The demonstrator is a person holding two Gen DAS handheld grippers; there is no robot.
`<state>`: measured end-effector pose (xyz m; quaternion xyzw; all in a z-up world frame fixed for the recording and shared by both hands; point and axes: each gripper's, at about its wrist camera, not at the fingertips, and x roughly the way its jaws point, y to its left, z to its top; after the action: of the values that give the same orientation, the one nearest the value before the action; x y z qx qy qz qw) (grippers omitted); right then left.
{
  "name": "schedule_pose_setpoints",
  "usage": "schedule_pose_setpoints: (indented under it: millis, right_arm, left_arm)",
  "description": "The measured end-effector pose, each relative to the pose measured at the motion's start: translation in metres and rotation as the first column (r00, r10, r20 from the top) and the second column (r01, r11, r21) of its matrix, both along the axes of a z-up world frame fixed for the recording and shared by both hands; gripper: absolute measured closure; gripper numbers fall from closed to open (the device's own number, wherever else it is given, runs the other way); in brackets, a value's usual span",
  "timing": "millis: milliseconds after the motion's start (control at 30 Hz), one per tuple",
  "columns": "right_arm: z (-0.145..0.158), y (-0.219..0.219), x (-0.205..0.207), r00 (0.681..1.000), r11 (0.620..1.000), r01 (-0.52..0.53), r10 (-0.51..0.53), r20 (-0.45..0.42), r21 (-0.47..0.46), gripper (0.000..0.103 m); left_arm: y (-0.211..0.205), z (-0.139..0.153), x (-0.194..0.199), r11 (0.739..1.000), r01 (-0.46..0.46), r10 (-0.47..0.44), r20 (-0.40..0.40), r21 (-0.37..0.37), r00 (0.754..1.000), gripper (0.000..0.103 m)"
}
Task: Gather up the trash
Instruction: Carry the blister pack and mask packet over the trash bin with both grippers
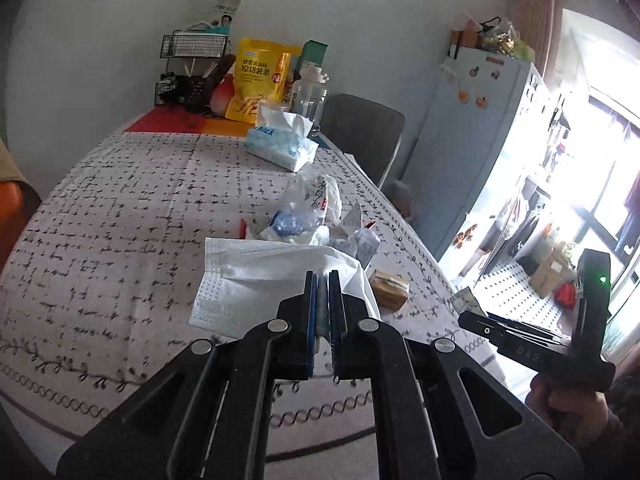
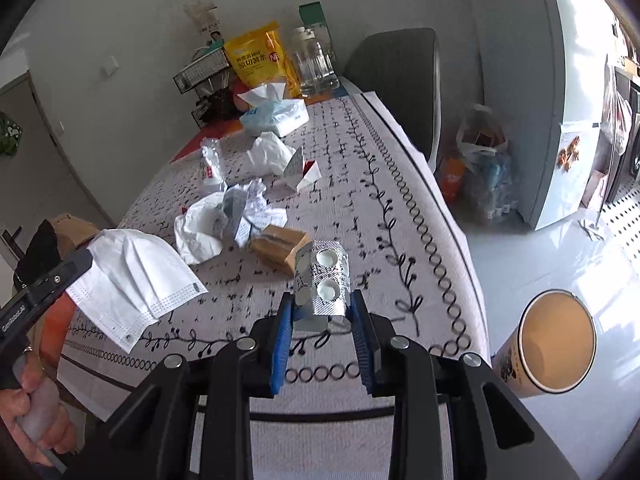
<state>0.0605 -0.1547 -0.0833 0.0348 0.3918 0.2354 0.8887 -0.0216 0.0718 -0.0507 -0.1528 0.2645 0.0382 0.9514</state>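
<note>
From your left wrist camera, your left gripper (image 1: 323, 280) is clamped on the edge of a white face mask (image 1: 276, 276), which hangs lifted over the patterned tablecloth (image 1: 120, 208). Beyond it lie a crumpled clear plastic bag (image 1: 310, 196), a small brown box (image 1: 389, 287) and a blue tissue pack (image 1: 282, 146); your right gripper (image 1: 520, 332) shows only side-on at the table's edge, so its grip cannot be read here. From your right wrist camera that is settled: your right gripper (image 2: 322, 308) is closed on a silver blister pack (image 2: 322, 280), bent, with two emptied round pockets, held above the cloth near its edge. Only this view shows the paper cup (image 2: 554, 340) standing below the table, open mouth up, and the mask's pleats and dotted border (image 2: 132, 280).
</note>
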Motion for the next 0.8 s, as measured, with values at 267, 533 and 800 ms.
schedule_pose_setpoints:
  millis: [267, 533, 800]
  right_arm:
    - [0.016, -0.045, 0.022, 0.995, 0.995, 0.089, -0.090, 0.030, 0.035, 0.075]
    - [-0.001, -0.119, 0.045, 0.971, 0.969, 0.237, -0.238, 0.015, 0.064, 0.074]
    - [-0.037, -0.196, 0.076, 0.931, 0.930, 0.363, -0.360, -0.056, 0.052, 0.074]
  left_arm:
    - [-0.031, 0.002, 0.044, 0.995, 0.098, -0.098, 0.014, -0.007, 0.995, 0.096]
    - [-0.093, 0.004, 0.096, 0.974, 0.222, -0.221, -0.019, 0.038, 0.975, 0.096]
    - [-0.157, -0.002, 0.158, 0.953, 0.303, -0.302, -0.050, 0.026, 0.952, 0.097]
